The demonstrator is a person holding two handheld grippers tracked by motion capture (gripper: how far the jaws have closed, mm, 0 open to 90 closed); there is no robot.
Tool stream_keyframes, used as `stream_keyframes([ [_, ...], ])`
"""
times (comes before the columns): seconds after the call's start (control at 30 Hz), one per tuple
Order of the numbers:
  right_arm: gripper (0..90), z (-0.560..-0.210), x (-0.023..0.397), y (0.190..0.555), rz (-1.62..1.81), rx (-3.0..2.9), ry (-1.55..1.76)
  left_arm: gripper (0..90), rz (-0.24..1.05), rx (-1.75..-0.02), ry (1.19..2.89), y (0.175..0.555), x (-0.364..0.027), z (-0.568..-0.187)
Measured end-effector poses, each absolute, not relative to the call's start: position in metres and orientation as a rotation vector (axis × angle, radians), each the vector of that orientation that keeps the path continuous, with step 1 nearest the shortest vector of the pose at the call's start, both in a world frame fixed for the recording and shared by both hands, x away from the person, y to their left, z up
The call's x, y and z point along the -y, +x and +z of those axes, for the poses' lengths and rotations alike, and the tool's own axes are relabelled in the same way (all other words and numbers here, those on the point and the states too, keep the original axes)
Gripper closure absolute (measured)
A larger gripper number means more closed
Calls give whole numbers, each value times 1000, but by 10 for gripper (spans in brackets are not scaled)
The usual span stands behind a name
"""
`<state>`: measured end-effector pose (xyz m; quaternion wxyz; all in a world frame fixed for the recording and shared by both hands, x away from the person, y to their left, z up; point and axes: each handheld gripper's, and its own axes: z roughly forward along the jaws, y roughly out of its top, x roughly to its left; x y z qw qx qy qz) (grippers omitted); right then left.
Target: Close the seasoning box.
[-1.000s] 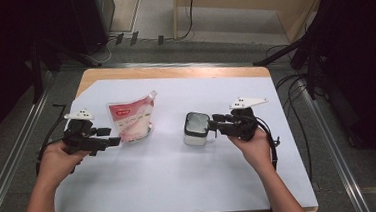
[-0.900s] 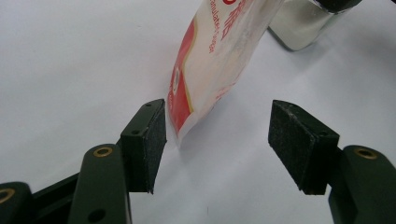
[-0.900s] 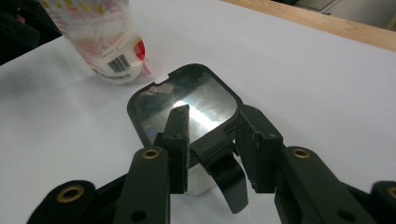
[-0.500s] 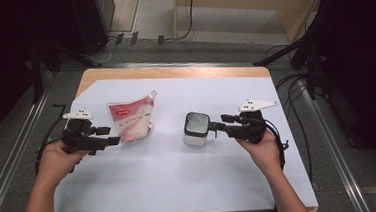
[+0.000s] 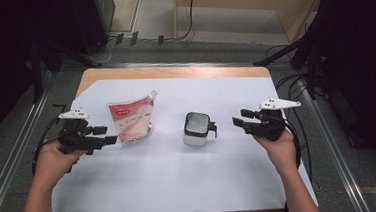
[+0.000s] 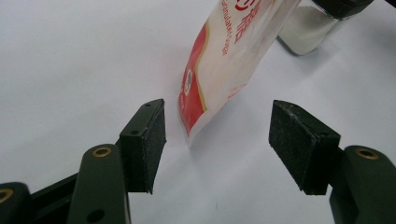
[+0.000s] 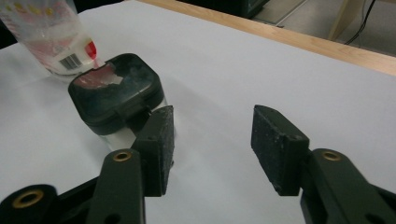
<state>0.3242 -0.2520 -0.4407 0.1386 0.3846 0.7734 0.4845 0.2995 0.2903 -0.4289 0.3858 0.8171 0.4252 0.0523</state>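
The desk was a wooden slab under a smooth white sheet. On the sheet stood a glossy red-and-white spouted pouch, soft-sided and leaning. Near its right sat a squat clear jar with a dark rounded-square lid. The left gripper hung just beside the pouch, its black foam-padded jaws released, the pouch's lower corner before the gap. The right gripper stood apart from the jar, its jaws having just been opening, nothing between them.
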Motion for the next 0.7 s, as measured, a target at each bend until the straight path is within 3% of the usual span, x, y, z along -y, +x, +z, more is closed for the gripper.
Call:
stream_keyframes([
  [0.7, 350, -460, 282, 334, 1321, -2145, 1232, 375, 136, -1119, 2087, 304, -292, -433],
])
